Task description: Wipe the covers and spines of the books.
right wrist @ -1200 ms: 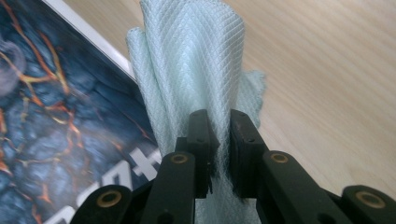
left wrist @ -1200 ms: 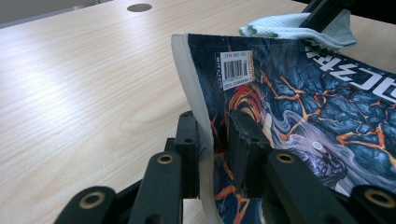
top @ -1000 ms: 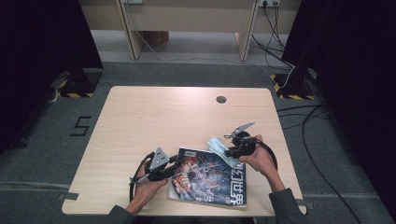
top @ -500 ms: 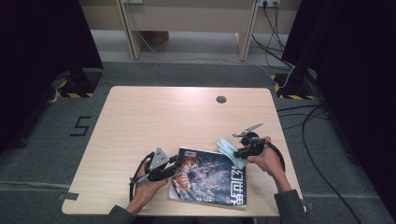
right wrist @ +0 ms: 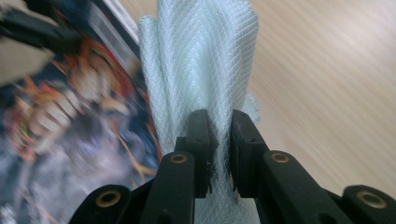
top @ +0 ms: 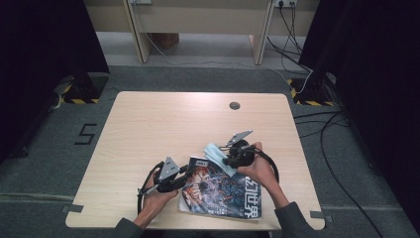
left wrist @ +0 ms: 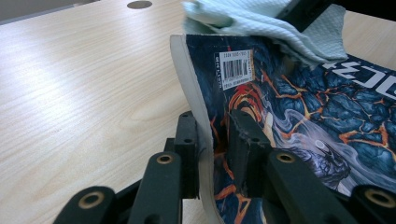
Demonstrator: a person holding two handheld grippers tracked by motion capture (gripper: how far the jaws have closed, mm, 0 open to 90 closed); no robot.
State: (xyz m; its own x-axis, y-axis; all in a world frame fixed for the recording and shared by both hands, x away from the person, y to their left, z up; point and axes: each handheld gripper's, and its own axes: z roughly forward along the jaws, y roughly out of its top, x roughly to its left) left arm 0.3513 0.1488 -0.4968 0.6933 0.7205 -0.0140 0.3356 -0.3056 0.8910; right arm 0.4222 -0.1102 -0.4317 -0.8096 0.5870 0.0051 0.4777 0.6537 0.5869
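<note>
Currently, left gripper (left wrist: 212, 154): clamped on magazine (left wrist: 299, 116) edge, could crease.
Right gripper (right wrist: 219, 140): pinching cloth (right wrist: 201, 60); could drag magazine.

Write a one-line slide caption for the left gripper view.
Left gripper clamps the magazine's edge while a pale cloth rests on its far corner.

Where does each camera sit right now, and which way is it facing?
High view: above the person's table edge, looking forward and down on the light wooden table; forearms, both hands show.
Left gripper view: on the left gripper, looking along jaws shut on the dark illustrated magazine.
Right gripper view: on the right gripper, jaws shut on the pale green woven cloth.
All share magazine and cloth.
</note>
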